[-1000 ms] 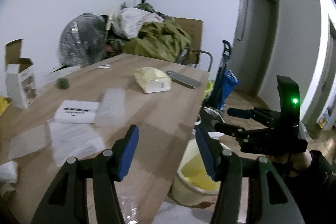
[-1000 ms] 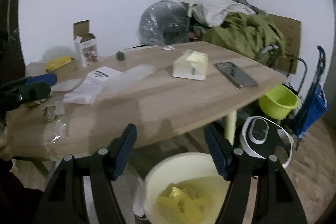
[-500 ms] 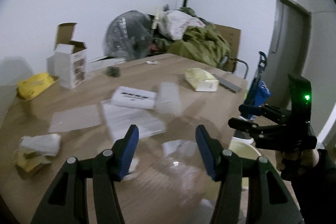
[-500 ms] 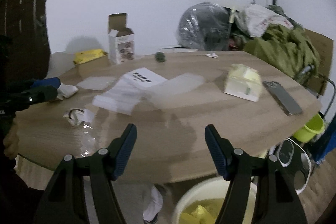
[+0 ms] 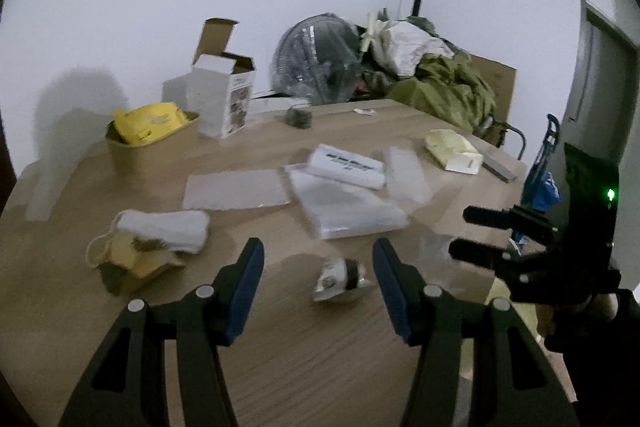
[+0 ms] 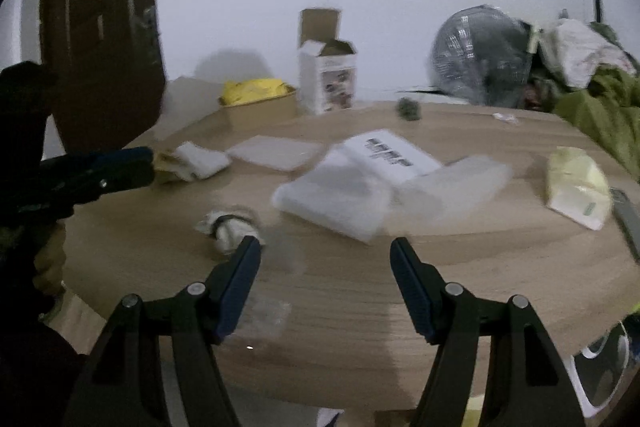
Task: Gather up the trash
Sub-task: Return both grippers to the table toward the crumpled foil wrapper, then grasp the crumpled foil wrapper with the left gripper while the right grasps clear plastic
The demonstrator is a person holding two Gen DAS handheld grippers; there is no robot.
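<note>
A small crumpled wrapper (image 5: 340,279) lies on the wooden table (image 5: 320,367) right between my left gripper's open fingers; it also shows in the right wrist view (image 6: 230,227). My left gripper (image 5: 318,259) is open and empty just above the table. My right gripper (image 6: 325,255) is open and empty over the table's near edge; it shows in the left wrist view (image 5: 468,233). Clear plastic bags (image 5: 348,211) and a flat clear sheet (image 5: 236,189) lie mid-table. A white tissue wad with yellow scrap (image 5: 160,235) lies at left.
A brown tub with a yellow bag (image 5: 148,133), an open white carton (image 5: 224,99), a white labelled box (image 5: 346,165), a yellow tissue pack (image 5: 454,149) and a phone (image 5: 498,167) stand on the table. A fan (image 5: 320,63) and a green clothes pile (image 5: 448,91) are behind.
Both grippers have swung left from the yellow bin beside the table to over the tabletop. The crumpled wrapper now lies between my left fingers. Both stay open.
</note>
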